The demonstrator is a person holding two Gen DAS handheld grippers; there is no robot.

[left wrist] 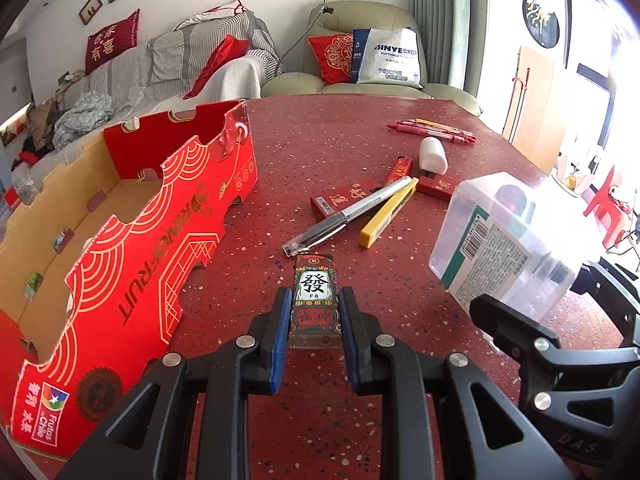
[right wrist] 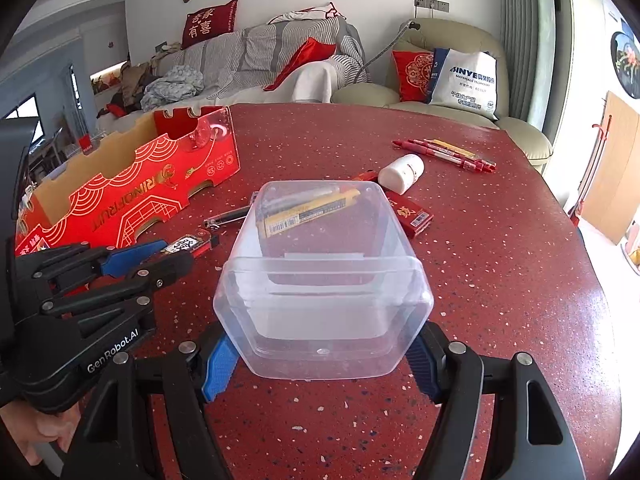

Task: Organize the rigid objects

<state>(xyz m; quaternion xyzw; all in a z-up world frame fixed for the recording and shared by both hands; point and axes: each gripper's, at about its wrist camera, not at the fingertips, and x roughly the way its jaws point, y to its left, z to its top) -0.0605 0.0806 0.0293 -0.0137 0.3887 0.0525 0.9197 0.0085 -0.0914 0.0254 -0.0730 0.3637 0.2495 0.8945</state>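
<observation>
My left gripper (left wrist: 314,312) is shut on a small lighter (left wrist: 315,300) printed with a mahjong tile, low over the red table (left wrist: 340,140). It also shows in the right wrist view (right wrist: 188,245). My right gripper (right wrist: 320,356) is shut on a clear plastic box (right wrist: 320,280), held above the table with its bottom toward the camera; the box shows at the right of the left wrist view (left wrist: 508,240). A silver pen (left wrist: 348,210), a yellow utility knife (left wrist: 386,216) and red flat packs (left wrist: 344,198) lie beyond the lighter.
A red open cardboard fruit box (left wrist: 132,232) stands at the left. A white bottle (left wrist: 432,154) and several red markers (left wrist: 432,130) lie farther back. A sofa and armchair stand behind the table.
</observation>
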